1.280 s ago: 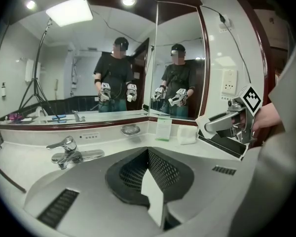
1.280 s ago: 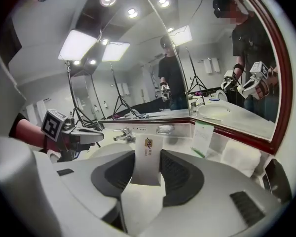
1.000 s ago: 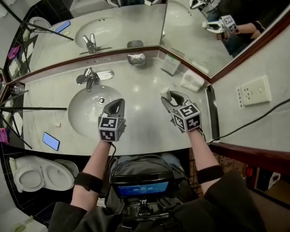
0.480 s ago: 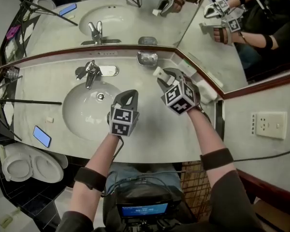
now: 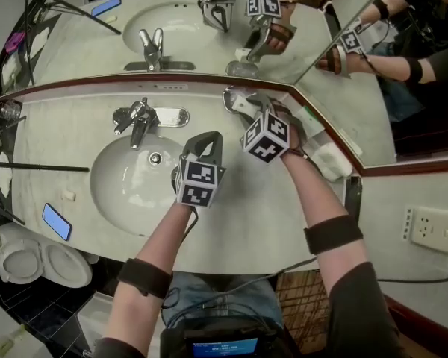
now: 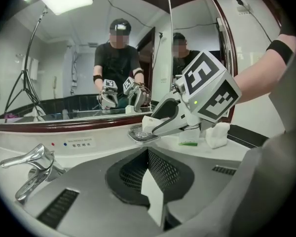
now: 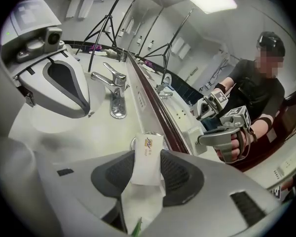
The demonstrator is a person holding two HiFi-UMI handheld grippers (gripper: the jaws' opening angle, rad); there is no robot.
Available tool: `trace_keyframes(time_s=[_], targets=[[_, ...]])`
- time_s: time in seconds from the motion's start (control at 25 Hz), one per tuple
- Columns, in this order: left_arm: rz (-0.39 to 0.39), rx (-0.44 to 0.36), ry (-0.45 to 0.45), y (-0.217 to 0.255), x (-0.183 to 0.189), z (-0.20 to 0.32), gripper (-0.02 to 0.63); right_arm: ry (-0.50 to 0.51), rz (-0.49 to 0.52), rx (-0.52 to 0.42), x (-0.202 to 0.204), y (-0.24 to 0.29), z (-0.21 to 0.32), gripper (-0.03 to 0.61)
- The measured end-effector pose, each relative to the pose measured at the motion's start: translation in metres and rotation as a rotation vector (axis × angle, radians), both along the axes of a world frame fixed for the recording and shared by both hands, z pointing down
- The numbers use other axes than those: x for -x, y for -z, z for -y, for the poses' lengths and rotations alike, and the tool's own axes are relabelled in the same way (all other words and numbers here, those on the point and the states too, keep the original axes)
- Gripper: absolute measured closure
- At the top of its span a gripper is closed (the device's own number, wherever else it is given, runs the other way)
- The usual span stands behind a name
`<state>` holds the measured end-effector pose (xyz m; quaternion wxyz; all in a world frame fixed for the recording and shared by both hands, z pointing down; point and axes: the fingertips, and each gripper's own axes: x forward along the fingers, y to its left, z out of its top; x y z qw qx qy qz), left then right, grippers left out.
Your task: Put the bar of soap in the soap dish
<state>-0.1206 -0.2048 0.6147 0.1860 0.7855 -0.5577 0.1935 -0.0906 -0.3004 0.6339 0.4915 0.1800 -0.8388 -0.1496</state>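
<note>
The soap bar (image 7: 147, 160) is a small white wrapped block with a logo, and my right gripper (image 7: 147, 176) is shut on it. In the head view the right gripper (image 5: 246, 109) points at the back wall and holds the soap (image 5: 240, 104) just over the metal soap dish (image 5: 227, 95). From the left gripper view the soap (image 6: 147, 124) hangs right above the dish (image 6: 137, 135); whether they touch I cannot tell. My left gripper (image 5: 210, 140) is shut and empty, over the counter by the basin's right rim. Its closed jaws (image 6: 149, 164) point toward the dish.
A chrome faucet (image 5: 138, 118) stands behind the oval basin (image 5: 112, 192). A folded white cloth (image 5: 330, 159) and a small green-printed packet (image 6: 189, 138) lie right of the dish by the angled mirror. A phone (image 5: 56, 221) and a tripod leg (image 5: 37, 168) are at the left.
Both grippers have moved toward the back wall. The right one rolled over and carried the soap from mid-counter to just above the soap dish.
</note>
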Motion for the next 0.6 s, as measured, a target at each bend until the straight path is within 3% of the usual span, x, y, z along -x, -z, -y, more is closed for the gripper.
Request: trace_keyframes(time_s=[0.28,0.6], targets=[[-0.024,-0.009,0.019,-0.008,0.010,0.008,0.614,0.013,-0.045,0.017,0.018,-0.018,0.014,0.391],[-0.039,0.005,0.019,-0.008,0.012,0.003,0.614,0.009,-0.072,-0.016,0.022,-0.019,0.018,0.321]])
